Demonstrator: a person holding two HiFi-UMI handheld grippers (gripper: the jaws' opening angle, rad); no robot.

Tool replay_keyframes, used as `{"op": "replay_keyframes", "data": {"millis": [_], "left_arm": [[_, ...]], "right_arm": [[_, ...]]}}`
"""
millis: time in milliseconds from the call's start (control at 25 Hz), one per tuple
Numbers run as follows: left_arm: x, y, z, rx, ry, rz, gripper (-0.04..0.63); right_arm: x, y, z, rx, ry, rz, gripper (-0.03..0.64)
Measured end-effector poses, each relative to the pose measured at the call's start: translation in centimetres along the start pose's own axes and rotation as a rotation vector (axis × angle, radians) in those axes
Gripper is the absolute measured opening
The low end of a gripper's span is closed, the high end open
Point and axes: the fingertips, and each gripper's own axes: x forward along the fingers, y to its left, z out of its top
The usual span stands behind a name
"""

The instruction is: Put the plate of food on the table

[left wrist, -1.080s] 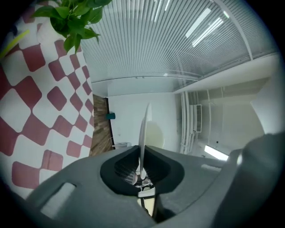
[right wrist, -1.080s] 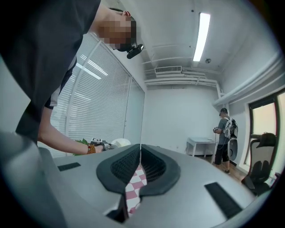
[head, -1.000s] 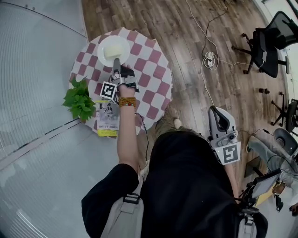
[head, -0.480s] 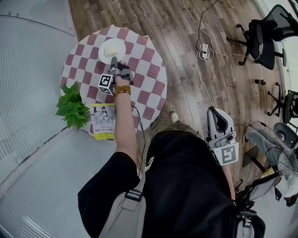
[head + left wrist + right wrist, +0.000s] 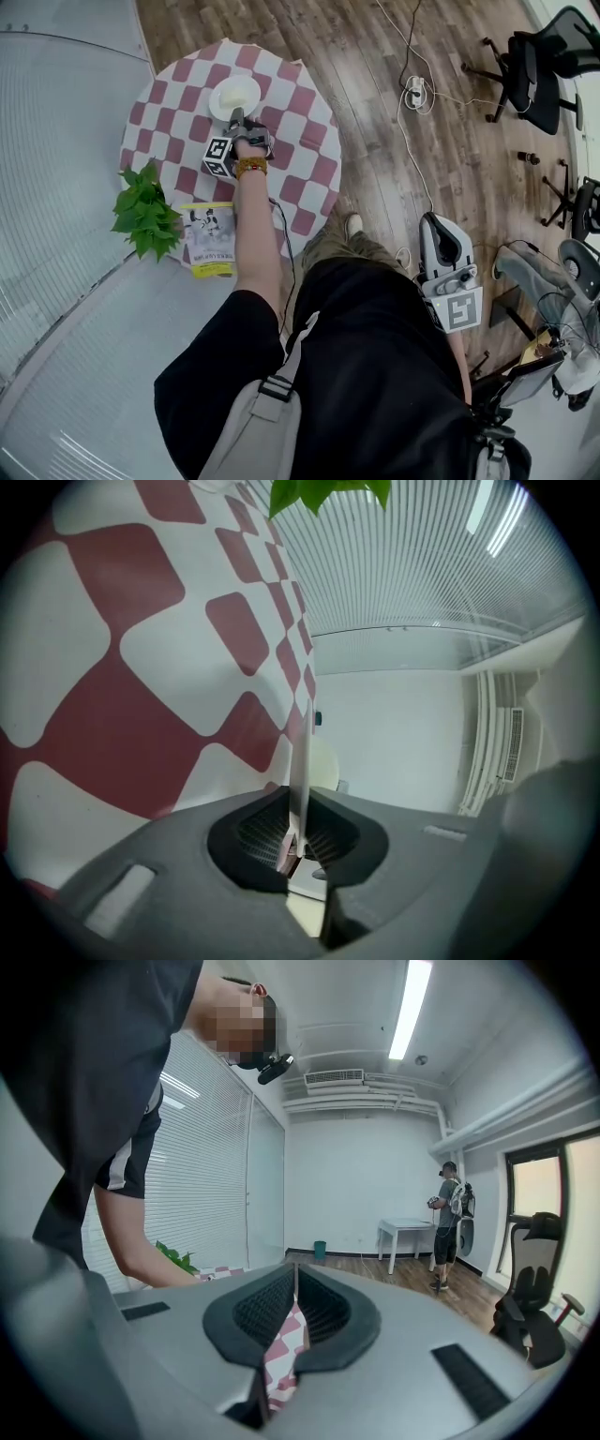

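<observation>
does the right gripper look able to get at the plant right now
Probably not: the right gripper hangs by the person's right side, off the table, and the plant sits at the table's far left edge, beyond the outstretched left arm.

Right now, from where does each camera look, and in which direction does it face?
Head view: on the person's head, facing steeply down at the checkered table; shows the left arm, torso, left tool and right tool.
Left gripper view: on the left tool, rolled sideways, looking along its jaws, shut on the plate rim, across the table.
Right gripper view: on the right tool at the person's side, facing across the room; shows its shut jaws, torso and arm.
Shared: head and left gripper views both show plate, table and plant.
</observation>
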Motion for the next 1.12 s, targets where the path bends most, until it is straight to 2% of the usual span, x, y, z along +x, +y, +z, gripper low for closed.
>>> {"op": "replay_keyframes", "data": {"millis": [680,960,1120], "left_arm": [[0.5,2.8,-1.0,-0.074,0.031,0.089,0.023],[0.0,3.1,-0.7,-0.037,0.033,0.116,0.023],[-0.3,3.8,-1.1,0.0,0.057,0.16,0.025]], "right_arm": [[0.6,-0.5,-0.5,0.022,0.021,0.0,0.012],[0.1,-0.4,-0.7,0.027,0.006,0.009,0.012],[-0.4,-0.7,-0.7,0.031,-0.004,-0.003,0.012]]}}
